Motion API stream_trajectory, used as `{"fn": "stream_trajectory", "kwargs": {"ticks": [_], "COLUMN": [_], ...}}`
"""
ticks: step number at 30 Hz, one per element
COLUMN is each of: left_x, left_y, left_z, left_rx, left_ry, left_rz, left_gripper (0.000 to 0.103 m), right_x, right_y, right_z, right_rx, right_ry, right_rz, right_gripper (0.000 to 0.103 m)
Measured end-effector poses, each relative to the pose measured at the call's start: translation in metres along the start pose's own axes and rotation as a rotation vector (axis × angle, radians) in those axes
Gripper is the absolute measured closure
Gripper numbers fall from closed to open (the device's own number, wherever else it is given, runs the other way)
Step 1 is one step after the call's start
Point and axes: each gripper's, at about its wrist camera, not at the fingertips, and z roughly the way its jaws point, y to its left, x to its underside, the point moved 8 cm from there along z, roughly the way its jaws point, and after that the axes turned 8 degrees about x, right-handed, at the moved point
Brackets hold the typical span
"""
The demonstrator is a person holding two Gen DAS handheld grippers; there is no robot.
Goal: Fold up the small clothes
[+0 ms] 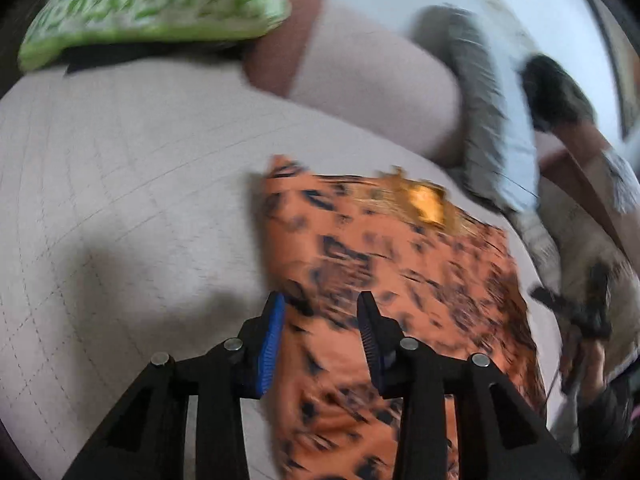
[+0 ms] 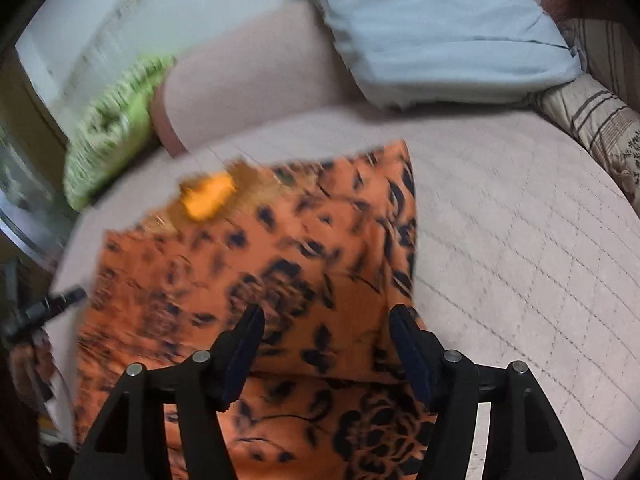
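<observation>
A home, most likely a bedroom: a quilted beige bedspread covers a wide soft surface, with a pale blue pillow and a green patterned cushion at its far edge, and a striped brown pillow beside them.

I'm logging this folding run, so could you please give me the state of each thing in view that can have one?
orange garment: spread on the quilted bed cover, not gripped.
left gripper: open, above the garment.
right gripper: open, above the garment.
light blue pillow: lying at the far edge of the bed.
green patterned pillow: lying at the bed's edge.
quilted bed cover: spread flat.
</observation>
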Motion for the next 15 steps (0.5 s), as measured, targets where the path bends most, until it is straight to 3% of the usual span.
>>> {"fn": "stream_trajectory", "kwargs": {"ticks": [1,2,4,6,8,11,15], "left_x": [0.004,0.012,0.028,0.025,0.019,0.009,-0.002], "left_y": [-0.006,-0.002,0.029,0.036,0.032,0.011,-0.015], "left_z": [0.003,0.014,0.033,0.026,0.011,-0.001,0.014], "left_rx": [-0.024,-0.095,-0.243,-0.224,-0.282,-0.231,-0.155], "left_ry": [0.014,0.053,0.150,0.090,0.041,-0.030,-0.045], "left_rz": [0.040,0.060,-0.008,-0.066,-0.048,-0.019,0.049], "left_gripper": [0.064,0.064,0.060,0.059,0.060,0.059,0.036], "right_x": [-0.003,-0.002,0.005,0.013,0.007,-0.009,-0.035], "right_y": [0.002,0.004,0.002,-0.013,-0.018,-0.009,-0.001], "right_z": [-0.002,0.001,0.022,0.044,0.031,0.008,0.020], "right_rx": [-0.043,-0.101,-0.122,-0.135,-0.178,-0.177,-0.254], "right_ry": [0.001,0.018,0.100,0.147,0.122,0.056,0.060], "right_rz": [0.021,0.045,0.074,0.140,0.231,0.172,0.190], "right_gripper": [0.035,0.035,0.035,0.042,0.040,0.040,0.040]}}
